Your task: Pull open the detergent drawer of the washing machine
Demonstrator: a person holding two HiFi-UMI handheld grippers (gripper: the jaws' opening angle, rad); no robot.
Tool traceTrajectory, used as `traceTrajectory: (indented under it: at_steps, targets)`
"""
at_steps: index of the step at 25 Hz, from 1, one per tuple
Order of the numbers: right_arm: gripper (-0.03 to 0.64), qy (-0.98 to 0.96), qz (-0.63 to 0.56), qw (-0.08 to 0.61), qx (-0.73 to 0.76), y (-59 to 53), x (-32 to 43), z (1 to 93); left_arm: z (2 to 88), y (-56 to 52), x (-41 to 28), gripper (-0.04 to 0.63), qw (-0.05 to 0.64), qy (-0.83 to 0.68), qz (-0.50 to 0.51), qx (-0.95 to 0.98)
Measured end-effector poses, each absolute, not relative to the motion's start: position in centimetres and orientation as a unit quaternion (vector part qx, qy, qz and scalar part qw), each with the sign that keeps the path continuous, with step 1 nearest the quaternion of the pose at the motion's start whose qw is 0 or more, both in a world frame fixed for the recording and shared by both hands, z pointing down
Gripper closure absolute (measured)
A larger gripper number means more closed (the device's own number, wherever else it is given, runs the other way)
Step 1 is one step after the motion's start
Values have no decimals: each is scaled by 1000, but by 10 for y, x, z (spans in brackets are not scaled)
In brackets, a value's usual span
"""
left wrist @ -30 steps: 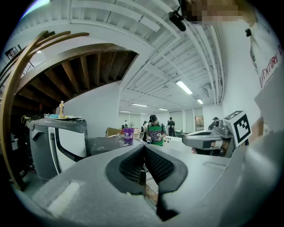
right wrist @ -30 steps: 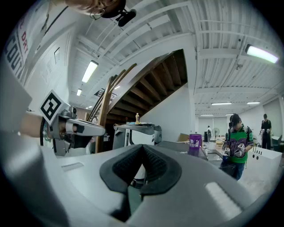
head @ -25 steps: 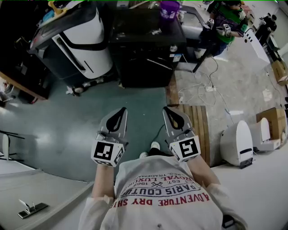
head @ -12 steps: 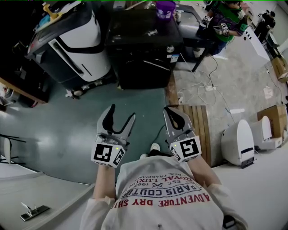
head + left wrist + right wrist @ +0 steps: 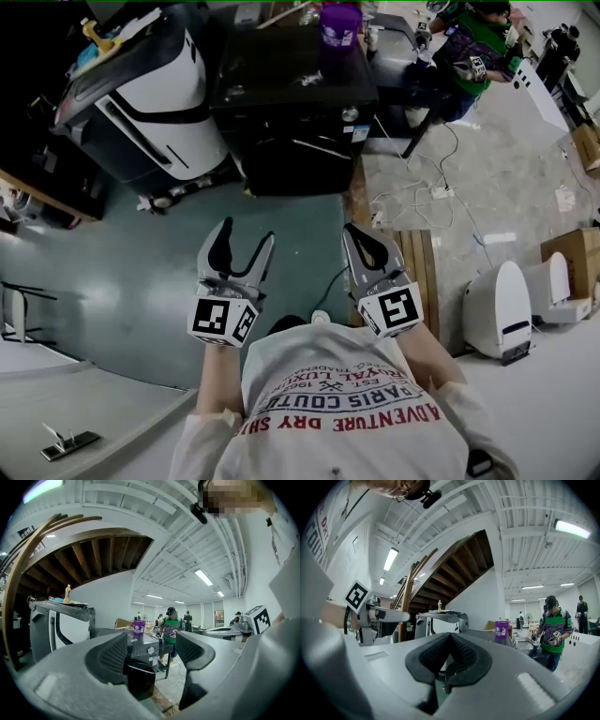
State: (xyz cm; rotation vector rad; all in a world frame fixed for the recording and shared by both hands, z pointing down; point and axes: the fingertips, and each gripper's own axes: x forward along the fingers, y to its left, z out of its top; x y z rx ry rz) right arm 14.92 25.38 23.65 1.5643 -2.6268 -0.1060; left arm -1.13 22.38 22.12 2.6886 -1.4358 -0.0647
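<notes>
**Approach under way, left jaws opening, drawer not yet reached**

- Change: 1 second ago both pairs of jaws were together. Now the left hand-held gripper (image 5: 246,234) has its jaws well spread and opening, with only air between them. Its own view looks through the gap at the machine front.
- The right hand-held gripper (image 5: 351,232) has not changed: pads pressed together, nothing held.
- The person has stepped nearer across the floor (image 5: 141,272). Both grippers point level at the washing machine (image 5: 291,103), which is well apart from them.
- Reading: the left looks like the one being readied for the pull. The task itself has not begun; reach and grasp are both left to do.

**The machine**

- Black front-loader, straight ahead, just right of a white appliance (image 5: 159,94). A purple cup (image 5: 339,21) stands on its top.
- The left gripper view shows a dark round door (image 5: 139,679) under a control strip with 1 dial (image 5: 151,649).
- Detergent drawer: it should sit in that strip, but it is too small and dark to pick out. Nothing juts forward, so I judge it shut.
</notes>
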Motion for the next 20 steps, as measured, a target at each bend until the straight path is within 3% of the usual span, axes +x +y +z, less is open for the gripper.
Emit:
traceTrajectory:
  at_steps: [10,20]
  targets:
    - [615,-867,-21,61,494,174,144,261,255,152,-11,272,80,-469,-9,880]
    - [615,-867,-24,91,490,30,111,282,285,5,-30,272,125,-446,-27,886]
